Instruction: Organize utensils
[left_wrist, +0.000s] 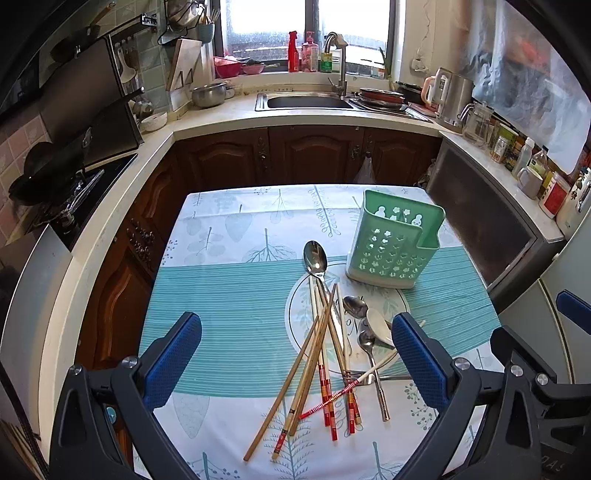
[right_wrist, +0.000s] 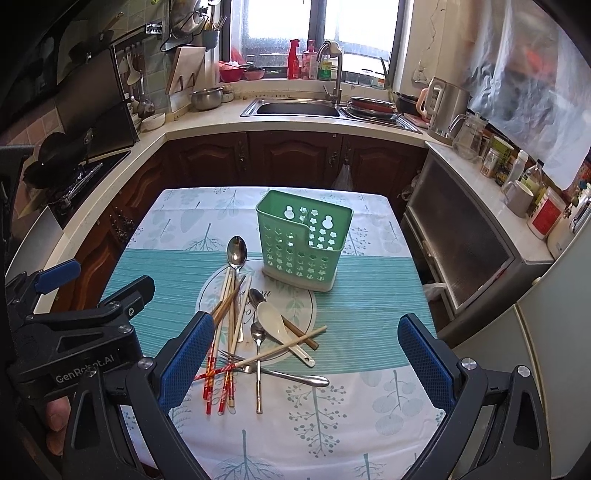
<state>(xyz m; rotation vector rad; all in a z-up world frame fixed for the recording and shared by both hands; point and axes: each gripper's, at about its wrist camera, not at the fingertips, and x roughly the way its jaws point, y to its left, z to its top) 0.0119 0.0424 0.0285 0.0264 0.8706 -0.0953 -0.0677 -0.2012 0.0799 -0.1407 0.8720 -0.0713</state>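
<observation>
A green perforated utensil holder (left_wrist: 395, 240) (right_wrist: 303, 243) stands upright and empty on the table. In front of it lies a mixed pile: several chopsticks (left_wrist: 317, 354) (right_wrist: 229, 332), a large metal spoon (left_wrist: 315, 258) (right_wrist: 236, 252), smaller metal spoons (left_wrist: 355, 305) (right_wrist: 258, 332), a white ceramic spoon (left_wrist: 378, 326) (right_wrist: 271, 319) and a fork (right_wrist: 295, 374). My left gripper (left_wrist: 297, 321) is open and empty, held above the pile. My right gripper (right_wrist: 306, 321) is open and empty, above the pile's right side. The left gripper also shows at the left of the right wrist view (right_wrist: 74, 295).
The table wears a white and teal leaf-print cloth (left_wrist: 229, 295) (right_wrist: 369, 314). Dark wood cabinets, a sink (left_wrist: 306, 101) and crowded counters ring it. A stove with a wok (left_wrist: 48, 173) is left; a metal cabinet (right_wrist: 465, 254) stands close on the right.
</observation>
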